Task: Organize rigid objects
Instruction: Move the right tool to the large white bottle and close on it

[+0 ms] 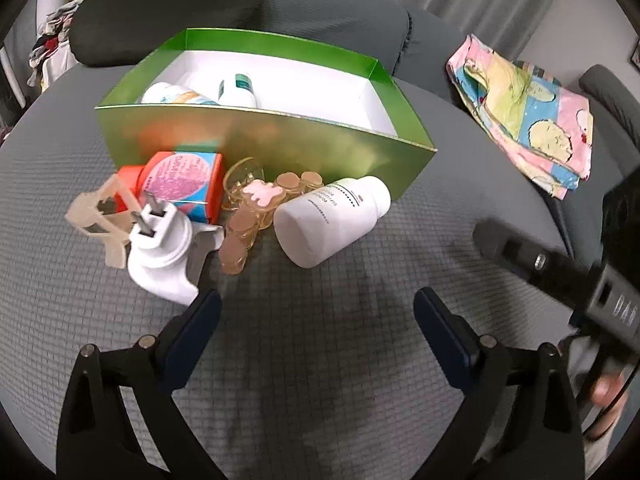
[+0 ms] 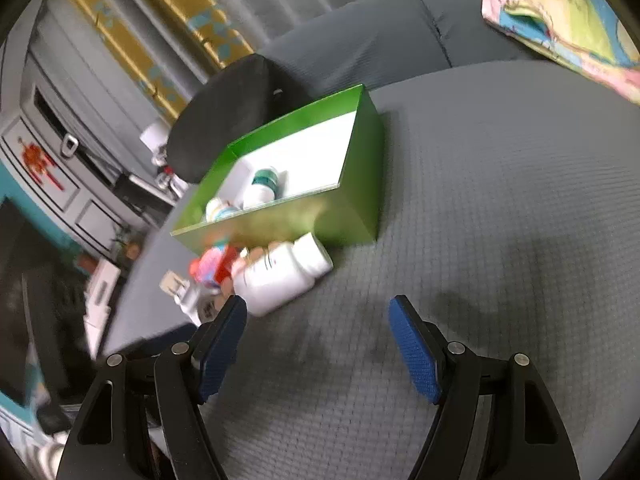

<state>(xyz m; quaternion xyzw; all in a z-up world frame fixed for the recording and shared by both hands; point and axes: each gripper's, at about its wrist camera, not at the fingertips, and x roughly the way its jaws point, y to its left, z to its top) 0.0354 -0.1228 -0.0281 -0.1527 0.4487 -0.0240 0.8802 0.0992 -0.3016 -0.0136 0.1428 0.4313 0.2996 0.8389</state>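
Glossy green cardboard box (image 1: 256,148); smooth white plastic bottle (image 1: 332,220); textured grey cloth cushion (image 1: 320,340).

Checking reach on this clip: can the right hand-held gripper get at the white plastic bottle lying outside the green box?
Probably yes: the right hand-held gripper is open, and bare grey cushion lies before the white plastic bottle.

Grey textured cushion (image 1: 340,360) carries green box (image 1: 280,148), white bottle (image 1: 332,220), folded cloth (image 1: 528,116).

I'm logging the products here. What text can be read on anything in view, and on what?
"DAS": partial raised letters on the right gripper's black body.
White pill bottle: label print too blurred and small to read.
Orange refill bottle: pink label illegible.
Bottles in the green box: labels unreadable.
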